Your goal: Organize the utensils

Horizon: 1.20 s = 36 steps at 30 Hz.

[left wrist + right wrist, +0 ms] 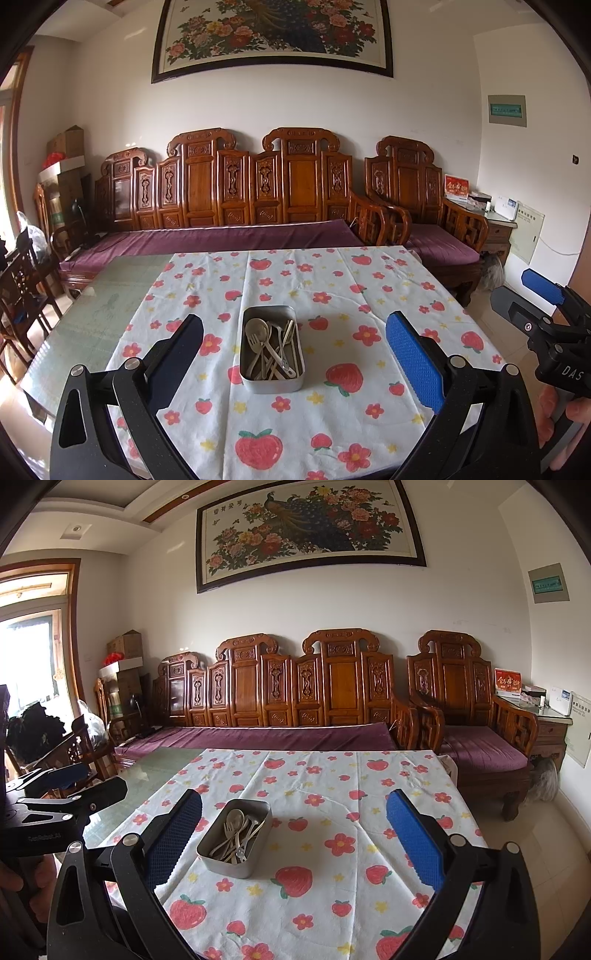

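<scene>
A grey metal tin [272, 384] sits on the strawberry-print tablecloth [332, 288], holding several pale spoons and forks [271, 350] in a loose pile. My left gripper [295, 358] hovers open above the near table edge, the tin between and just beyond its fingers. In the right wrist view the tin [236, 867] lies left of centre with the utensils [238, 834] inside. My right gripper [295, 842] is open too, empty, with its left finger [173, 838] close beside the tin. The right gripper [546, 317] also shows at the left view's right edge.
Bare glass tabletop [99, 306] lies left of the cloth. A carved wooden sofa [236, 192] with purple cushions runs behind the table, an armchair [417, 192] to its right. Dark chairs [22, 280] stand at the left. A hand [565, 417] holds the right gripper.
</scene>
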Motion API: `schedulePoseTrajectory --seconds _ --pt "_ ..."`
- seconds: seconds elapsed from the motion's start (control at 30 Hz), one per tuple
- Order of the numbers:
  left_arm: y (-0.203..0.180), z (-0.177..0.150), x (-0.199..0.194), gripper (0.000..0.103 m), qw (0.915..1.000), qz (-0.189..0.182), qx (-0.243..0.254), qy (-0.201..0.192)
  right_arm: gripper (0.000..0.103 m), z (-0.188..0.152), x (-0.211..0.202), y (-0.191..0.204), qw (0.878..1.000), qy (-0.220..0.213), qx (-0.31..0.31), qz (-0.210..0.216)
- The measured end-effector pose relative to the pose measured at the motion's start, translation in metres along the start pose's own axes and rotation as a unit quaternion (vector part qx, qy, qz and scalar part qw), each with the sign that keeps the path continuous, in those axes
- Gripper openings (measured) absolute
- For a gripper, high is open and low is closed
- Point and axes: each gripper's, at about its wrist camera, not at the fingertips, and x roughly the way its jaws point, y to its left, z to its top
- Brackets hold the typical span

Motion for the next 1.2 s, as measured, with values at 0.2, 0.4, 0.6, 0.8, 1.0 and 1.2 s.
schedulePoseTrajectory --seconds 0.2,0.4,0.6,0.8,1.0,1.2 --pt "0.0002 0.0003 0.0000 0.096 1.0000 -0.001 0.000 0.000 0.101 0.0002 -0.0002 0.0004 1.000 0.001 0.000 -0.001" --pt "-0.0004 0.0002 -0.0009 0.096 1.0000 -0.002 0.001 -0.001 0.101 0.0007 -0.0002 0.0000 1.000 -0.001 0.000 -0.001" --pt "-0.0034 0.0019 -0.0048 0.096 1.0000 -0.003 0.003 -0.005 0.101 -0.0004 0.0000 0.0008 1.000 0.000 0.000 -0.001" --pt "-0.0040 0.0019 -0.0055 0.096 1.0000 -0.004 0.002 -0.004 0.101 -0.0015 0.0037 -0.0013 1.000 0.001 0.000 0.001" --pt "-0.0050 0.0017 -0.0057 0.096 1.0000 -0.004 0.002 -0.004 0.101 -0.0023 0.0030 -0.0010 1.000 0.001 0.001 0.001" --pt "-0.0048 0.0019 -0.0052 0.096 1.0000 -0.007 0.002 -0.003 0.101 -0.0020 0.0032 -0.0008 1.000 0.001 0.000 0.001"
